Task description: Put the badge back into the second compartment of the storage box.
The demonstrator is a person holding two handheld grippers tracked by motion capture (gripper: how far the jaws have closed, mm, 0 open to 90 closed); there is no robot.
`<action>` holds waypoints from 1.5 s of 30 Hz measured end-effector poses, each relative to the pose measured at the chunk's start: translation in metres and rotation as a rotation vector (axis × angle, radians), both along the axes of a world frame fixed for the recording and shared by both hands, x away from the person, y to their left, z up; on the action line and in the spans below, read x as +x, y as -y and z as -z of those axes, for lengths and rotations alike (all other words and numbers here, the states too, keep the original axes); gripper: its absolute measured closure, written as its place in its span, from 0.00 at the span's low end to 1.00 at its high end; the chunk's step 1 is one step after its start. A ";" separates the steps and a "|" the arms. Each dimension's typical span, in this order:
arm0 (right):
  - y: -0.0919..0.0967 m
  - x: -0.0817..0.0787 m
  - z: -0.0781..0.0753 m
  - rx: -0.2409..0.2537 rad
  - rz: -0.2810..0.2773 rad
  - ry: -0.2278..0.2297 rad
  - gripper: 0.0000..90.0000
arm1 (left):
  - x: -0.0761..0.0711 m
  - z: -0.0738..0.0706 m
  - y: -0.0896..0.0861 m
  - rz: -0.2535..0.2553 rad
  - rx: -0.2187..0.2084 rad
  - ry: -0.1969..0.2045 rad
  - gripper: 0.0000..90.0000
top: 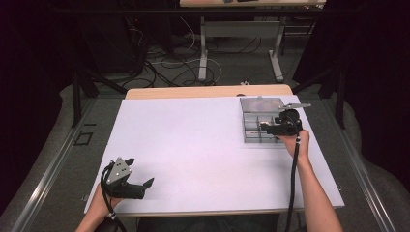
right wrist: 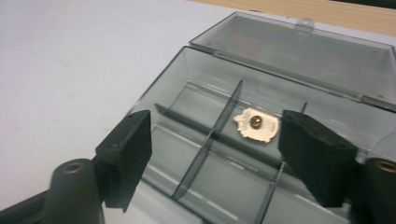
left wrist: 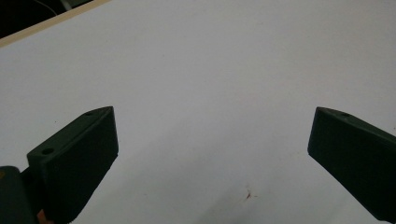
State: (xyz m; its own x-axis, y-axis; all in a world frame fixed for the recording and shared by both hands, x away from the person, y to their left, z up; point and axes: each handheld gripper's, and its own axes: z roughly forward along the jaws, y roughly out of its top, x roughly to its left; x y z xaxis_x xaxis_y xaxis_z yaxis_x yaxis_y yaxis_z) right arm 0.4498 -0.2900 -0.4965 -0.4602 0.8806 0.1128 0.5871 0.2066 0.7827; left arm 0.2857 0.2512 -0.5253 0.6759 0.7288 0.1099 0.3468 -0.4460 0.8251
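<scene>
The left tool [top: 142, 173] is resting low at the near left corner of the white surface [top: 193, 145], close to its front edge, with its jaws spread wide and gripping nothing. In the left gripper view the jaws are framing bare white sheet, with a small reddish speck [left wrist: 247, 194] lying between them and the surface's wooden edge showing far off at the upper left. A broad stretch of open sheet is lying between the two tools. At the far right, the right tool [top: 265, 126] is hovering over a clear box [top: 256, 118] sitting near the surface's right and far edges, its lid [right wrist: 299, 51] lying open and flat behind it. The jaws are released, straddling the dividers [right wrist: 205, 140]. A small gold pin [right wrist: 256, 125] is lying in a middle compartment, between the jaws but untouched.
</scene>
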 end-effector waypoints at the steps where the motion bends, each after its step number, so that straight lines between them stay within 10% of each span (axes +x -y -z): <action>1: -0.001 -0.002 -0.001 0.005 -0.018 -0.008 0.21 | 0.000 0.000 0.000 -0.003 -0.001 -0.003 0.02; 27: -0.042 -0.104 -0.007 -0.055 -0.279 -0.003 0.00 | -0.001 0.000 0.000 -0.004 0.007 0.010 0.02; 45: -0.044 -0.152 0.013 -0.094 -0.313 0.007 0.00 | -0.001 0.000 0.000 -0.001 0.013 0.001 0.02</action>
State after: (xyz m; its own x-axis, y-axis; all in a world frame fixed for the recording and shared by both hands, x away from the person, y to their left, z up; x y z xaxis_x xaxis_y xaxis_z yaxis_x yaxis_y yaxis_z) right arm 0.2974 -0.2457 -0.5100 -0.7109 0.7025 0.0335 0.4780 0.4476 0.7558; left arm 0.2843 0.2515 -0.5253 0.6752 0.7279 0.1194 0.3467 -0.4560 0.8197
